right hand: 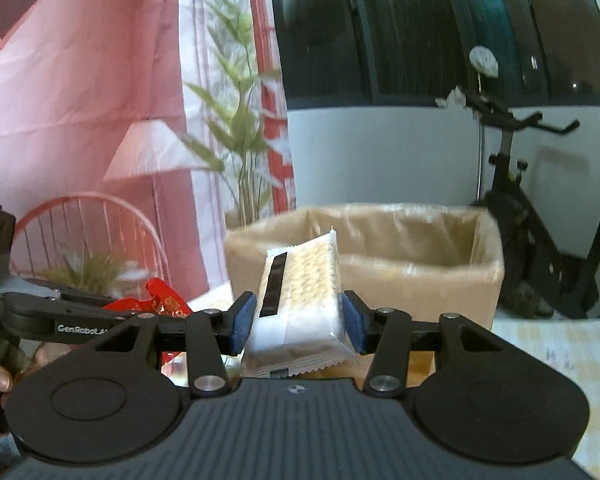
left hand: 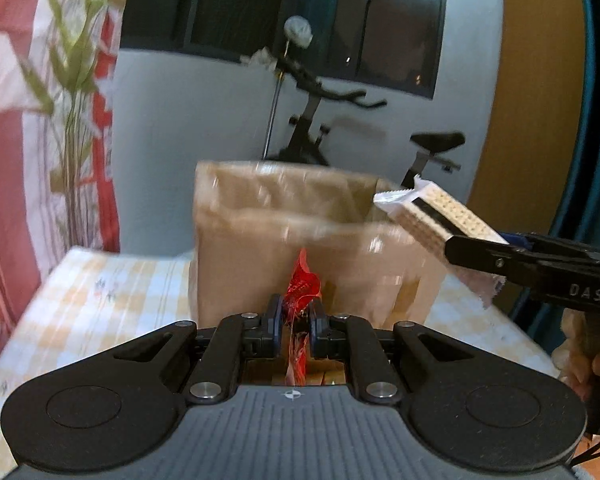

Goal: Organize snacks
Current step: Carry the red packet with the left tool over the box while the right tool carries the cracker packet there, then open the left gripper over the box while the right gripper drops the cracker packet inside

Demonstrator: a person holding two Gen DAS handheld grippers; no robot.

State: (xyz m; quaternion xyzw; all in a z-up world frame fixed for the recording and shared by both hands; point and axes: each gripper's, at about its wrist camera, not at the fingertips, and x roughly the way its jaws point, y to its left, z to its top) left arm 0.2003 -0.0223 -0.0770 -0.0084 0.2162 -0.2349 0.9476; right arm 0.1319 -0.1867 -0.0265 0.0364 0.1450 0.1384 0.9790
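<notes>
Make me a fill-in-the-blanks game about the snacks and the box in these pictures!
1. The left tool is shut on a thin snack packet whose color is ____.
2. The right tool is shut on a pack of ____, pale with a black stripe.
3. Both snacks are held up in front of an open box made of ____.
4. Behind the box stands a black exercise ____.

Missing words: red; crackers; cardboard; bike
</notes>
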